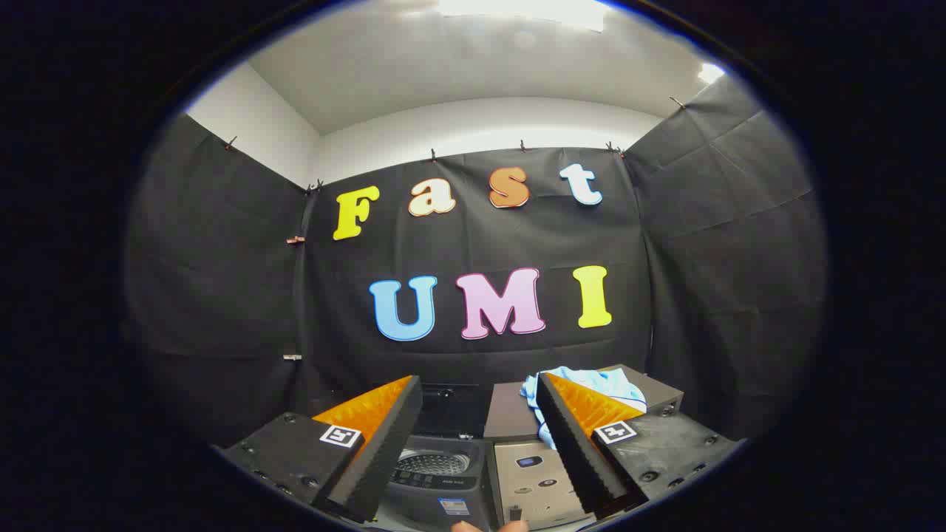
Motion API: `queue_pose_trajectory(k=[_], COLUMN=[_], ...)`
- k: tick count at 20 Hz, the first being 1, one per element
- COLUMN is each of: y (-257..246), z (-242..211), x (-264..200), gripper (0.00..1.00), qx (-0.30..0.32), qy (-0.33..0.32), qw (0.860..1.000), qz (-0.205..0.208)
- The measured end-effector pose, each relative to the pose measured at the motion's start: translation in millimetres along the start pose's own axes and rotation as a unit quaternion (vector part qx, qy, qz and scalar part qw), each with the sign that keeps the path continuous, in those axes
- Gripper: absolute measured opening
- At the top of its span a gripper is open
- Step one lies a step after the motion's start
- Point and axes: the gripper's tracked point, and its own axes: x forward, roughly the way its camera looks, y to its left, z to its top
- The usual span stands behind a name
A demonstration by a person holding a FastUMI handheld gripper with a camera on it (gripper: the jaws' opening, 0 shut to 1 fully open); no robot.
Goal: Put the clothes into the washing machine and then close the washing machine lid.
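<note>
My gripper (479, 425) is spread wide with nothing in it, so I'd swing toward the light blue clothes (591, 384) heaped on the brown unit (514, 417) beside the open washing machine (432, 465), pinching deep into the folds.

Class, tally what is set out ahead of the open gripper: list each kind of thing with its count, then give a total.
Washing machine, between the fingers, lid up: 1
Boxes: 2
Light blue cloth, just beyond the open gripper: 1
Total: 4
</note>
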Motion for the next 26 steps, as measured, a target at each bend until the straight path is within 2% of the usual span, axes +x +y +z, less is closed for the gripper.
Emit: queue_pose_trajectory(k=[11,22,26], y=[15.2,-10.4,-6.3], z=[1.0,1.6,-0.9], x=[-8.2,-4.7,7.2], gripper=[0.99,0.98,0.98], qx=[-0.033,-0.022,-0.036], qy=[-0.007,-0.009,-0.005], qw=[0.999,1.0,0.999], qz=[0.016,-0.007,0.003])
